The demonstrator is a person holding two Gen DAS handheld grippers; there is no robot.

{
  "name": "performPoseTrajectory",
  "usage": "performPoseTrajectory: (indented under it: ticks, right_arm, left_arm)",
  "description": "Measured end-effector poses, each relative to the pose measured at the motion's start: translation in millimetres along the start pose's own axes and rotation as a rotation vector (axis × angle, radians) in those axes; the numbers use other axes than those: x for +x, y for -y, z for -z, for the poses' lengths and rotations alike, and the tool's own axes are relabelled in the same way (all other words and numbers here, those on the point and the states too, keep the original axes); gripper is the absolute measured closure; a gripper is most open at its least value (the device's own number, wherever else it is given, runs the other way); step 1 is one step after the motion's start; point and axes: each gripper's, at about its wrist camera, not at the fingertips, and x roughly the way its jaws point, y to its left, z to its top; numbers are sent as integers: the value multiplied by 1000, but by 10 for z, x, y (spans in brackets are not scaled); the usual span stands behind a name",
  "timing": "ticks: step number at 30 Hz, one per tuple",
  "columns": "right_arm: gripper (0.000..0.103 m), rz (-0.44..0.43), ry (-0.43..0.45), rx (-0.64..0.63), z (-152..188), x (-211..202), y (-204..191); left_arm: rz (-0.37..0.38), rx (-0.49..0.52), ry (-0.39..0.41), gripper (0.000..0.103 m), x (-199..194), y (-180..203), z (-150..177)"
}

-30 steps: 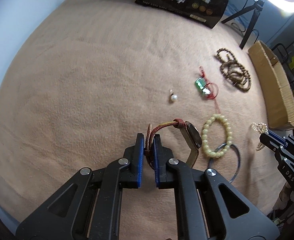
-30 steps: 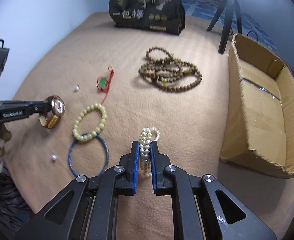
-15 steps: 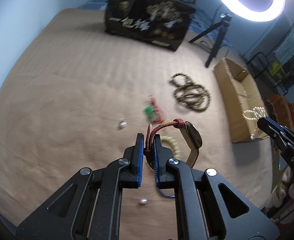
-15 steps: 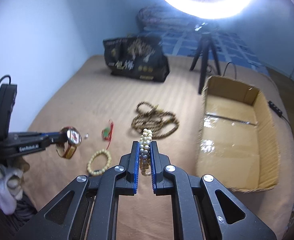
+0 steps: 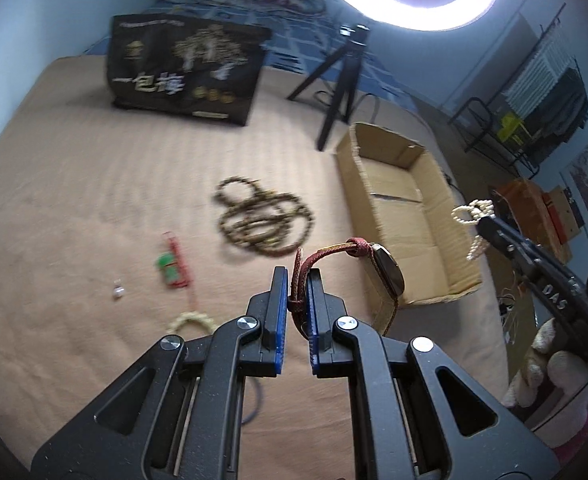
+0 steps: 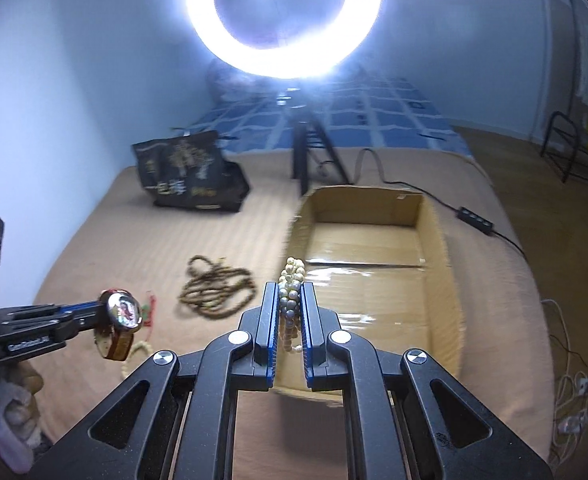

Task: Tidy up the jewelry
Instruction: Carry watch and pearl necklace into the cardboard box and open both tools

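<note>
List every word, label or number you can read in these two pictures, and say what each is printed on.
"一包梅": black bag.
"DAS": side of the right claw.
Left claw: white label, too blurred to read.
Small gold print on the bag: too small to read.
Watch dial: unreadable.

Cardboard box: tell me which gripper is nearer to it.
Right. The right gripper, holding pearls, is at the cardboard box rim; the left gripper, holding the watch, is farther out over the blanket.
</note>
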Motion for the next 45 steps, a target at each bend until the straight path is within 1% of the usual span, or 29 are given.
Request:
performPoseTrajectory:
  ticks: [3, 8, 15, 19, 26, 29, 30, 31, 32, 33, 34, 35, 40, 45]
  right_arm:
    - [95, 27, -10, 27, 13, 38, 189]
    - [95, 54, -19, 60, 18, 86, 430]
    - [95, 61, -35, 121, 9, 207, 696]
    - [95, 52, -40, 158, 5, 279, 810]
    - [94, 43, -55, 164, 12, 378, 827]
    - [94, 55, -59, 165, 24, 396, 839]
    - [94, 62, -62, 165, 20, 400, 843]
    - [89, 68, -66, 167, 12, 403, 846]
    - [78, 74, -66, 171, 9, 399, 853]
    - [71, 83, -61, 176, 9, 387, 860]
    - [57, 89, -56, 180, 6, 373, 870]
    - [53, 92, -43, 185, 6, 344, 875]
    - [53, 93, -27, 184, -12, 265, 858]
    - [53, 102, -29, 172, -9, 231, 813]
  left_arm:
    - [18, 18, 1, 96, 94, 201, -60]
    - [24, 64, -2, 96, 314, 514, -132]
    - [29, 105, -28, 96, 638, 804, -198]
    - [29, 126, -45, 96, 795, 903, -200]
    - [37, 147, -71, 96, 951, 967, -183]
    - [48, 152, -76, 89, 990, 984, -172]
    - [47, 155, -77, 89, 998, 990, -163]
    - [46, 158, -78, 88, 999, 1001, -158]
    - [41, 162, -76, 87, 996, 1009, -154]
    - [40, 164, -75, 85, 993, 1014, -149]
    - [41, 165, -76, 85, 989, 1015, -147]
    - [39, 165, -76, 85, 988, 1014, -146]
    - [34, 162, -73, 85, 952, 1000, -148]
    - [26, 164, -63, 85, 870, 975, -142]
